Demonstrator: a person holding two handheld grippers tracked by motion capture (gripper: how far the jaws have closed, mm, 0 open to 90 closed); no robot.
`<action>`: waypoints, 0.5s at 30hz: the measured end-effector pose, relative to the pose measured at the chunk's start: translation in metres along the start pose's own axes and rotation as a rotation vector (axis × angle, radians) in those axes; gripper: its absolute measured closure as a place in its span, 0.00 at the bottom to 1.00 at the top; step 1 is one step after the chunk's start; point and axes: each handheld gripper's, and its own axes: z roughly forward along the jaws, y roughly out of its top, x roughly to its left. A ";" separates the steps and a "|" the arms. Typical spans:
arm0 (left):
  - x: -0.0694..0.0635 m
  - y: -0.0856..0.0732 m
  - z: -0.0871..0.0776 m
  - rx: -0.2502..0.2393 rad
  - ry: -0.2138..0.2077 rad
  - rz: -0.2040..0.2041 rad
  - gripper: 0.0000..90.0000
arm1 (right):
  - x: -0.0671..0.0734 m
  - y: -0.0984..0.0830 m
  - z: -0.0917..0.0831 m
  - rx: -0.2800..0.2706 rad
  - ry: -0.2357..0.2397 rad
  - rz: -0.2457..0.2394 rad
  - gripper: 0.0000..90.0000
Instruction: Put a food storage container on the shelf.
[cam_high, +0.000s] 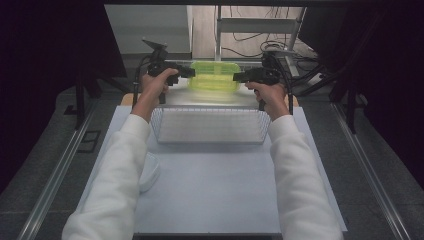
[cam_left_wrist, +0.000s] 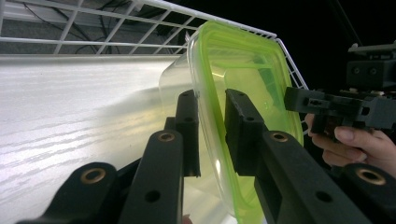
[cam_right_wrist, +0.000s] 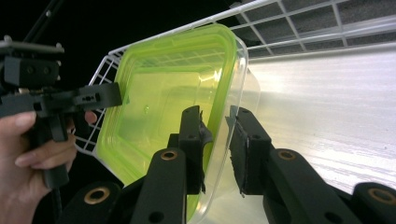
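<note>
I see 1 green-lidded container (cam_high: 215, 76) above 1 wire basket (cam_high: 210, 126), its rim between both narrow-gapped tongs: left gripper (cam_high: 188, 73), right gripper (cam_high: 239, 76). Pale blue table (cam_high: 210, 185); dark room.

High view: fixed above the person's side, facing forward and down over the table (cam_high: 210, 190); both forearms enter from the bottom, the basket (cam_high: 210, 125) sits mid-frame, the box (cam_high: 215, 76) lies beyond it. Left gripper view: rides on the left gripper (cam_left_wrist: 211, 126), looks along its jaws, very near the box (cam_left_wrist: 243, 74), with the right gripper (cam_left_wrist: 327, 105) farther off. Right gripper view: mirrors it, close on the box (cam_right_wrist: 163, 93), the left gripper (cam_right_wrist: 93, 98) opposite. All three views share the box and the basket wire (cam_right_wrist: 299, 18).
</note>
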 end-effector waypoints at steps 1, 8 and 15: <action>0.001 0.000 0.001 -0.001 -0.002 -0.007 0.84 | -0.001 0.000 0.001 -0.006 -0.002 0.009 0.82; 0.006 -0.004 0.003 -0.026 0.000 -0.023 0.80 | -0.004 -0.002 0.008 -0.043 -0.011 0.054 0.80; 0.005 -0.010 0.002 -0.068 0.059 0.040 0.64 | -0.004 -0.004 0.009 -0.062 -0.042 0.039 0.67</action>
